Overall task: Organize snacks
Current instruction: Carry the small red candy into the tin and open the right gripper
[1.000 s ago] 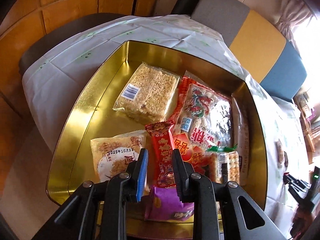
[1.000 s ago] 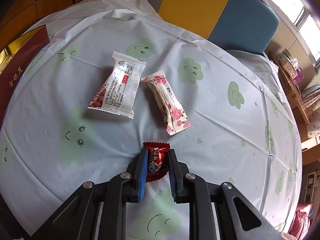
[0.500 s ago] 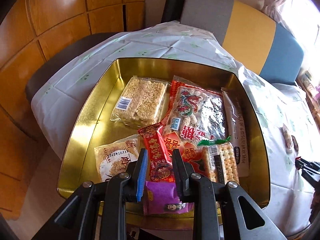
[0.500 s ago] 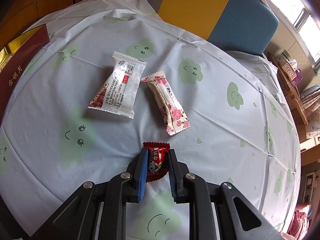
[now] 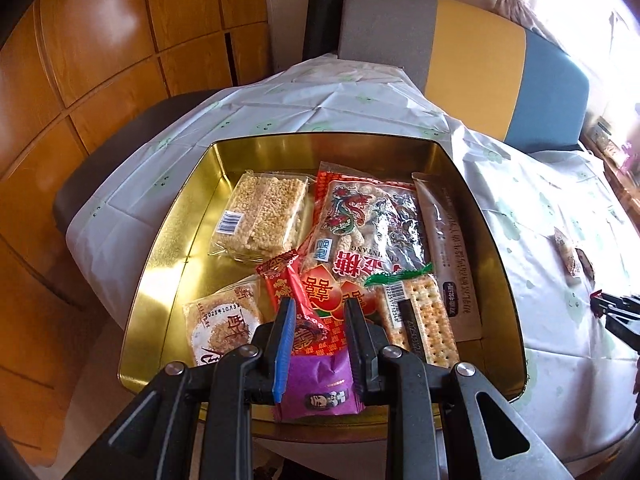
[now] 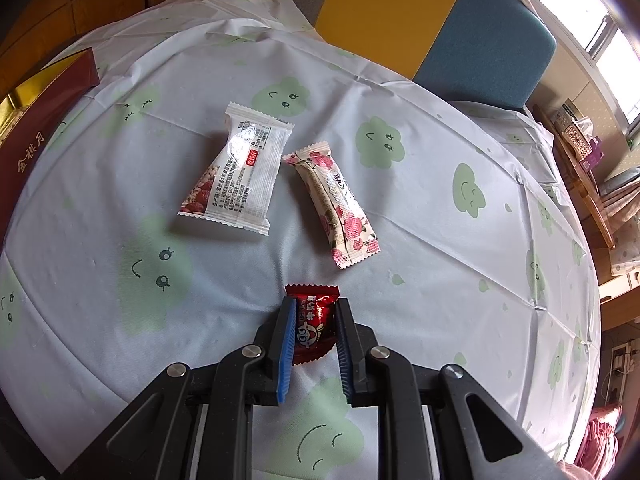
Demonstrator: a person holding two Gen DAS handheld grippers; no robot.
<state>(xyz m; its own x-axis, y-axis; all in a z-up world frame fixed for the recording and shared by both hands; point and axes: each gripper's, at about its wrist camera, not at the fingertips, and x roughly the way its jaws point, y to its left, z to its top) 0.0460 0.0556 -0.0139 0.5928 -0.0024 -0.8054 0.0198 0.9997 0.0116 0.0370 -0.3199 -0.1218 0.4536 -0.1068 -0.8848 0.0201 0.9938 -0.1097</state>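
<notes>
A round bench [image 6: 460,264] covered by a white cloth printed with green cloud faces stands in a room with wood-panelled walls [image 5: 120,40]; a chair [image 6: 420,12] with grey, yellow and blue back sections stands at its far side. Nearest the right wrist camera, the right gripper [image 6: 314,326] has its fingers narrowed onto a small red candy [image 6: 314,320], gripping the wrapper on both sides just above the cloth. Beyond it lies a pink floral snack bar [image 6: 334,202], and to the left of that bar, just beside it, a white snack packet [image 6: 240,172]; both rest flat on the cloth. At the far left edge of this view is the maroon outer wall of the tin [image 6: 32,136]. In the left wrist view, the left gripper [image 5: 318,330] hangs over the near end of the gold tin [image 5: 168,248]; its fingers stand narrowly apart, and whether they press on anything cannot be told. A purple packet [image 5: 320,384] and a red sachet [image 5: 292,292] lie in line between them at the near wall. Left of these lies a round cake packet [image 5: 220,328], to the right a cracker pack [image 5: 424,320]. Farther in lie a puffed-rice bar [image 5: 264,216], a large peanut bag [image 5: 372,224] and, along the right wall, a grey pouch [image 5: 448,248]. The tip of the right gripper shows at the right edge of this view.
</notes>
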